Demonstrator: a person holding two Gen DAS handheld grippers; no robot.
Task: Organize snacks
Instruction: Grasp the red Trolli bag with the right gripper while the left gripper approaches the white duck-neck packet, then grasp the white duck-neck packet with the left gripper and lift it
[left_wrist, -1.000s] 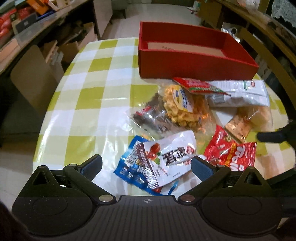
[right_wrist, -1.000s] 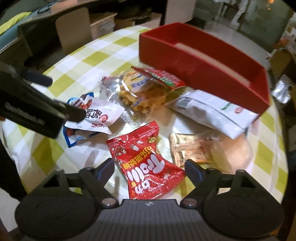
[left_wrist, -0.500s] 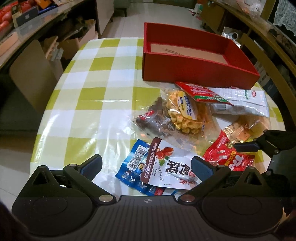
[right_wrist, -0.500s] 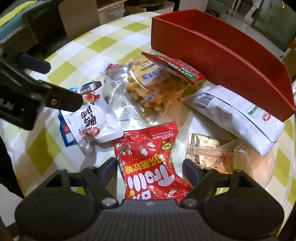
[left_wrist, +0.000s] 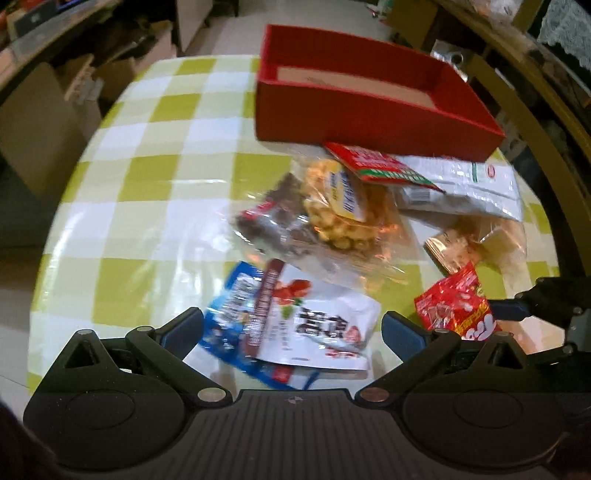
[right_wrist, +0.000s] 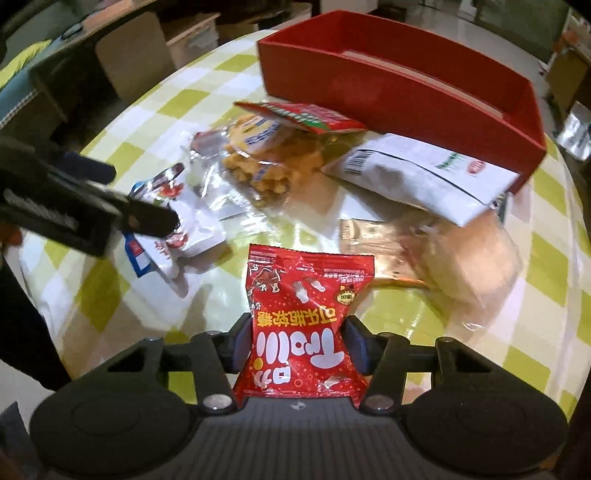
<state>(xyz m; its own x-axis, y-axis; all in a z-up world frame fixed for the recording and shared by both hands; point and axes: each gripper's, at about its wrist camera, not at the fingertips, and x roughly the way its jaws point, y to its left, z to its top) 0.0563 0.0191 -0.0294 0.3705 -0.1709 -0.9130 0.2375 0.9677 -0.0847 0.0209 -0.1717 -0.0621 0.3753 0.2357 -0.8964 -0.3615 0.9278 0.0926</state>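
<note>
Red candy packet (right_wrist: 303, 325): lies on the checked table (right_wrist: 147, 122), long axis pointing toward the red box (right_wrist: 406, 99) beyond. Right gripper (right_wrist: 297, 345): jaws closing, pads pinching the packet's sides. Left gripper (left_wrist: 291, 328): jaws apart, straddling the white snack bag (left_wrist: 317, 325).

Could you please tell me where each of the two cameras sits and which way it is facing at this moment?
Left wrist: on the left gripper, looking steeply down between its open fingers at the white date packet; the right gripper enters at right.
Right wrist: on the right gripper, looking down along fingers closing on the red candy bag; the left gripper enters at left.
Shared: red box, checked tablecloth, both packets.
</note>
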